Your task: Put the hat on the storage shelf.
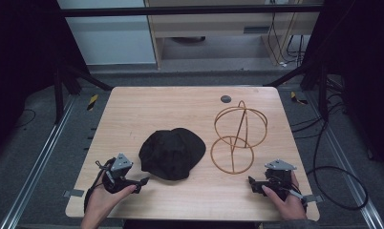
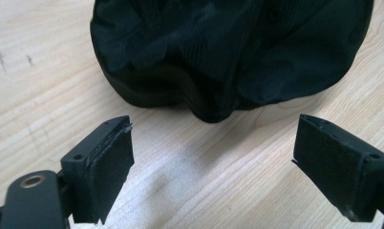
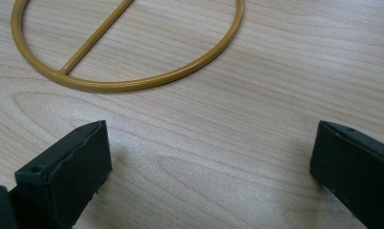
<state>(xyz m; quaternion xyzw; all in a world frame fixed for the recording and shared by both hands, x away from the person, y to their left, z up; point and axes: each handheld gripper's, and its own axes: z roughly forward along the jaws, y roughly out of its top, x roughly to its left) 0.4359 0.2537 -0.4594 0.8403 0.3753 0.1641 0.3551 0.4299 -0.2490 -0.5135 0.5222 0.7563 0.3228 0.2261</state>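
A black cap lies crumpled on the wooden table, left of centre. To its right stands a gold wire stand with a round base ring and a wire globe on top. My left gripper sits at the front left, open, its jaws pointing toward the cap's near edge with a small gap between them and the fabric. My right gripper rests at the front right, open, just short of the stand's base ring. Nothing lies between either pair of jaws.
A small dark round disc sits near the table's far edge. Metal frame rails run along both sides, and cables trail on the floor at the right.
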